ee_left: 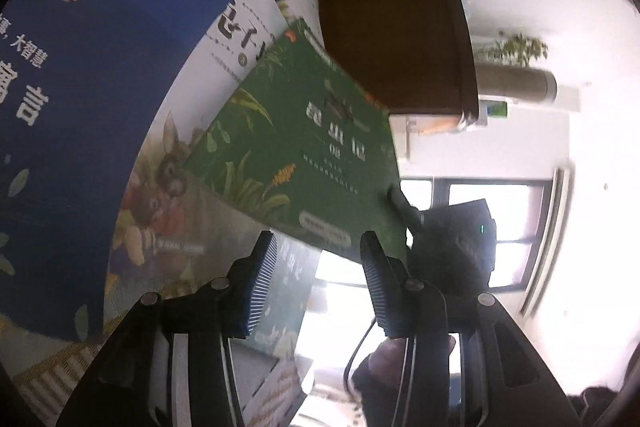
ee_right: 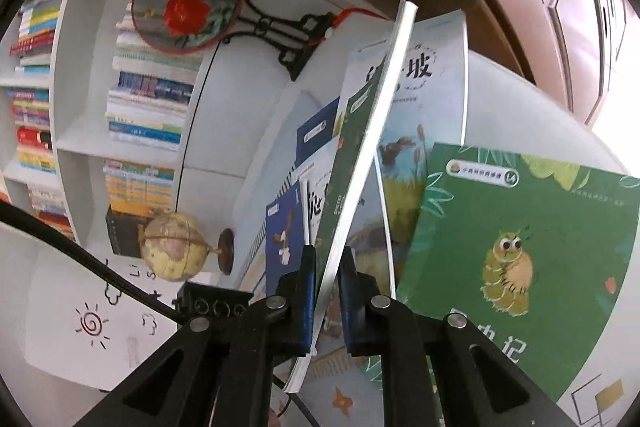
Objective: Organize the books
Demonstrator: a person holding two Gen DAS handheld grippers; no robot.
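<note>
- Green, leaf-printed cover: the green book [ee_right: 352,187] stands on edge between the jaws of the right gripper [ee_right: 326,291], its page block facing the camera, its blue pads clamped on the lower part.
- In the left wrist view the same green book [ee_left: 296,143] hangs tilted in the air, and a dark finger of the right gripper [ee_left: 404,207] pinches its right corner.
- The left gripper [ee_left: 316,287] sits just below that book, its jaws partly apart with nothing between the ribbed pads.
- Beneath and to the left lie other books, overlapping on the worktop: a blue eagle book [ee_left: 92,75], and a pale book with black characters [ee_left: 244,31] farther off.
- From the right wrist, a caterpillar book [ee_right: 520,247] lies near on the right, and a pale book with a bird and reeds [ee_right: 428,107] lies beyond it, behind the held one.
- Farther left stand a small globe [ee_right: 172,247], a round red-flower fan on a black stand [ee_right: 188,3], and white shelves of books [ee_right: 144,107].
- A sheet with a drawn sun [ee_right: 92,323] lies near left.
</note>
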